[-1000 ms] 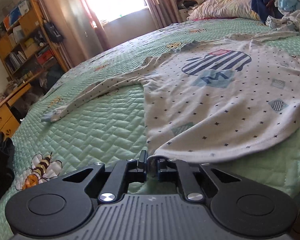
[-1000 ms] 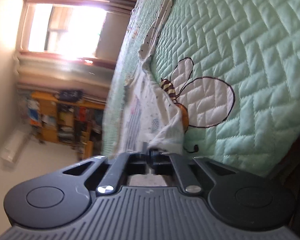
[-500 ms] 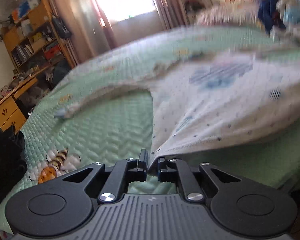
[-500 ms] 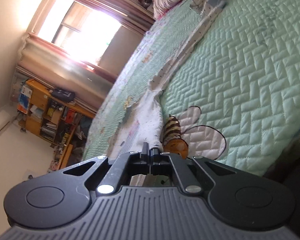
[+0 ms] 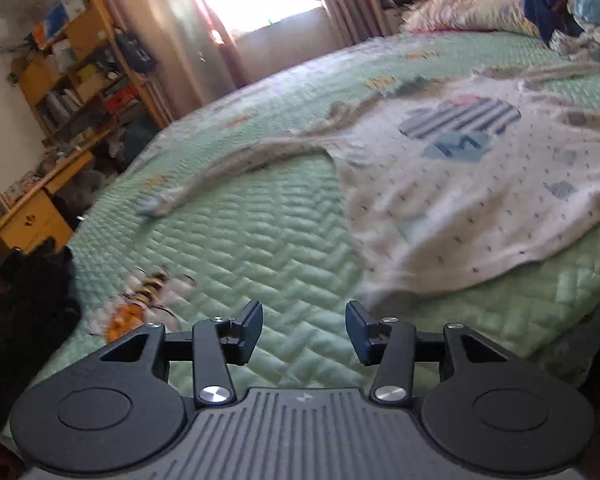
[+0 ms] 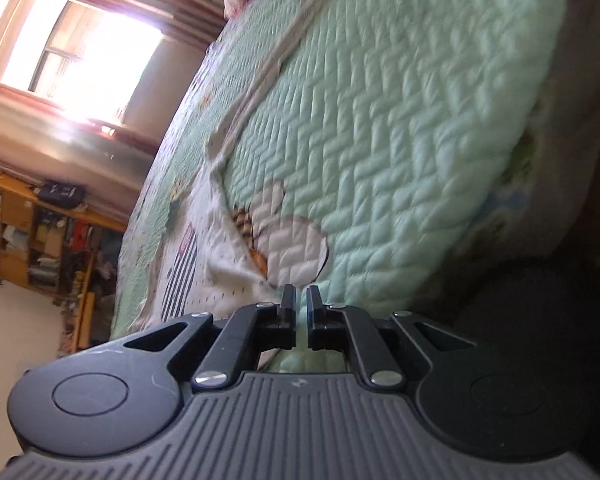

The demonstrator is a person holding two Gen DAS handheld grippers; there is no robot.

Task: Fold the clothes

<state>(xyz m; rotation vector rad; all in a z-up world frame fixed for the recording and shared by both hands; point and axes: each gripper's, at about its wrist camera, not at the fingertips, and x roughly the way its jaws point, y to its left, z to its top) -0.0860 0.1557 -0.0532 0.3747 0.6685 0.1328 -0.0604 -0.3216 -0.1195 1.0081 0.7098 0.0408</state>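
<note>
Both grippers have let go of the shirt (image 5: 460,184) hem since a moment ago. I see my left gripper (image 5: 304,330) spread wide and empty, my right gripper (image 6: 301,304) barely parted, holding nothing. That leaves the shirt flat, sleeves out, on the quilt (image 5: 260,248), ready for folding.

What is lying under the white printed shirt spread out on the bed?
The white printed shirt lies directly on the green quilted bedspread. In the right wrist view it partly covers an embroidered bee. Whatever else lies beneath the fabric is hidden.
</note>
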